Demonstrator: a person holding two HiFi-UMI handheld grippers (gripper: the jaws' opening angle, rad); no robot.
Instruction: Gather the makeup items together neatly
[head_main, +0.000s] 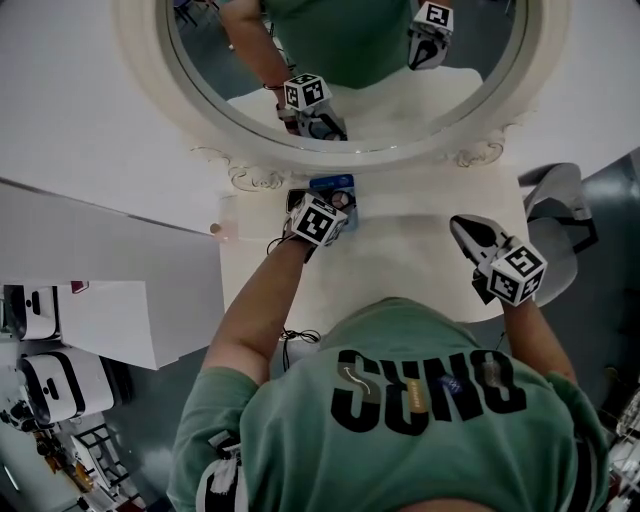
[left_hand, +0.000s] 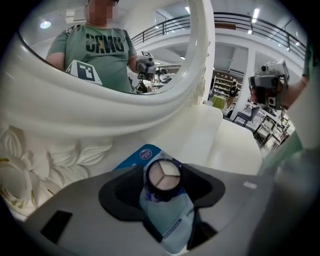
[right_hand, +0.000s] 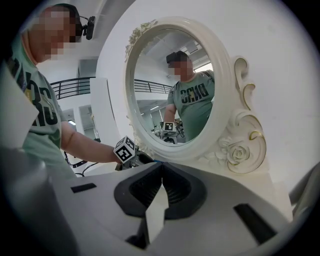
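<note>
A round compact with three pale shades lies on top of a blue and white packet on the white dressing table, close to the mirror's base. My left gripper stands open around the compact, one dark pad on each side of it, not pressing. In the head view the left gripper hides the compact, and only the packet's blue edge shows. My right gripper hovers over the table's right side, shut with nothing between its jaws.
A large oval mirror in a carved white frame stands along the table's far edge and reflects both grippers. A white and grey chair is at the right. White devices sit low at the left, beside the table.
</note>
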